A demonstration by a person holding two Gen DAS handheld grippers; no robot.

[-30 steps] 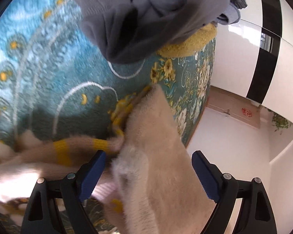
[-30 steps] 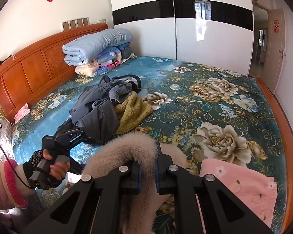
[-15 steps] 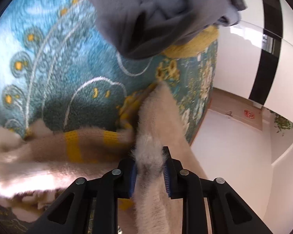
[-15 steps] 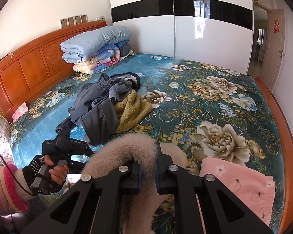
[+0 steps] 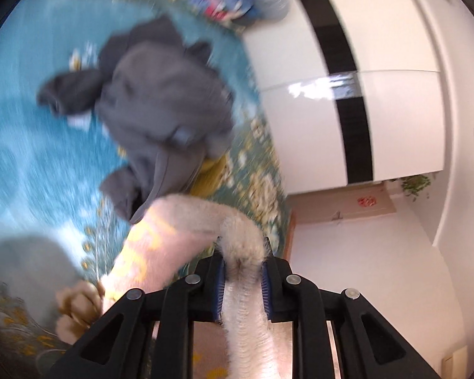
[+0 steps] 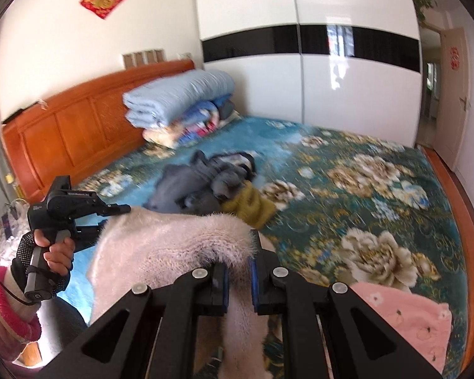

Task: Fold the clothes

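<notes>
A fuzzy cream sweater (image 6: 173,240) with yellow stripes hangs stretched between both grippers above the flowered bed (image 6: 379,208). My right gripper (image 6: 238,271) is shut on one fluffy edge of it. In the left wrist view, my left gripper (image 5: 242,271) has its jaws closing on another edge of the sweater (image 5: 180,221), and the blue pads (image 5: 218,284) press the fabric. The right wrist view shows the left gripper (image 6: 110,218) held by a gloved hand (image 6: 52,252), with its tips buried in the sweater. The left wrist view is blurred.
A pile of grey clothes (image 6: 202,186) and a mustard garment (image 6: 252,205) lie mid-bed. A pink flowered garment (image 6: 404,315) lies at the near right. Folded quilts (image 6: 180,101) are stacked by the wooden headboard (image 6: 63,132). A white wardrobe (image 6: 331,72) stands behind.
The left gripper shut on the sweater's edge, then rose and rolled, lifting the sweater off the bed. The right gripper rose a little with its edge still held.
</notes>
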